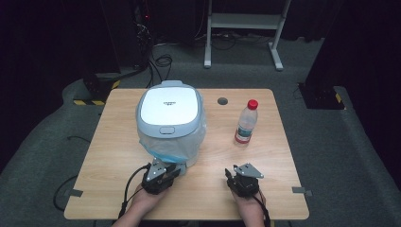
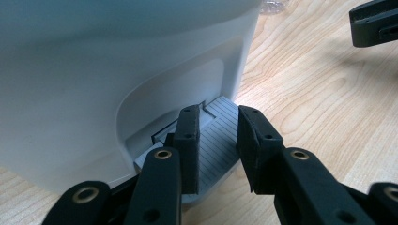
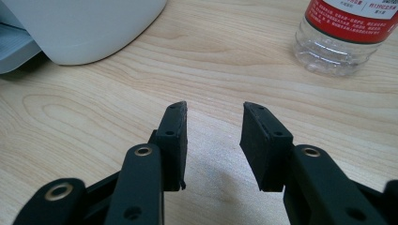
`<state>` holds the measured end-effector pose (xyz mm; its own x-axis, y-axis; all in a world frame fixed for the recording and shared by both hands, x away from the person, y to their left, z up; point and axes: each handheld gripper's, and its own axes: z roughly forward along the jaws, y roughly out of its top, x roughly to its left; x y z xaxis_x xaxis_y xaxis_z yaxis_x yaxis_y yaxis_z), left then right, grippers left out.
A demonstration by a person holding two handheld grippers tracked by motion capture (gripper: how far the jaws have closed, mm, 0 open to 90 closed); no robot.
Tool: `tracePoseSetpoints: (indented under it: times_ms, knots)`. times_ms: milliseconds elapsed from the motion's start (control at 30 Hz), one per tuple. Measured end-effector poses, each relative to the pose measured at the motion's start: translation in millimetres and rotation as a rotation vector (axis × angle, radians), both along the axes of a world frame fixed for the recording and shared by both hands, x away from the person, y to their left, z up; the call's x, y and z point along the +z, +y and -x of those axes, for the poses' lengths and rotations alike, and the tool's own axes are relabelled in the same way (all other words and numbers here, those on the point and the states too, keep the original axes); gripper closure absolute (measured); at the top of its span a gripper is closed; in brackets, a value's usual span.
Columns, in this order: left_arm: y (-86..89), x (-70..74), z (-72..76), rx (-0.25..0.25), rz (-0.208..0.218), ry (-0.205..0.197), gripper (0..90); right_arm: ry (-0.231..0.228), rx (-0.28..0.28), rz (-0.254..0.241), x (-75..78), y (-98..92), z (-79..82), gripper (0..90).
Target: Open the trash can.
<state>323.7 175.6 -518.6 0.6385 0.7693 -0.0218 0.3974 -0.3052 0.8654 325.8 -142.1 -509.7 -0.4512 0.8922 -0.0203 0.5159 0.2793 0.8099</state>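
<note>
A white pedal bin (image 1: 170,118) with a pale lid and a blue bag liner stands at the middle left of the wooden table (image 1: 108,161). My left gripper (image 1: 175,169) is at the bin's foot, open. In the left gripper view its jaws (image 2: 218,119) hover over the grey ribbed pedal (image 2: 218,145), against the bin's white wall (image 2: 94,70). My right gripper (image 1: 231,172) rests near the front edge, open over bare wood (image 3: 213,110). A clear water bottle (image 1: 246,122) with a red cap and red label (image 3: 349,33) stands upright ahead of it.
A round cable hole (image 1: 222,100) sits in the table's far middle. On the floor beyond are a white desk frame (image 1: 246,28), cables and dark stands. My right gripper's body (image 2: 375,23) shows at the upper right of the left gripper view.
</note>
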Motion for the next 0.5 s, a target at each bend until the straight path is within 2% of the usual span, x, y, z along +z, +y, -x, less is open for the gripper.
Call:
tracePoseSetpoints:
  times_ms: [167,267,500]
  knots:
    - [-1.2,-0.6,0.5,0.007,0.001,-0.002,69.5,0.000,-0.003,-0.002,0.9,-2.1,0.6,60.9]
    - [-1.6,-0.6,1.0,0.007,-0.016,-0.006,69.6,-0.003,-0.004,-0.003,1.6,-3.2,1.0,60.7]
    - [-2.1,-0.5,0.5,0.013,-0.015,0.006,69.7,-0.005,-0.002,-0.003,1.5,-4.1,0.9,60.2]
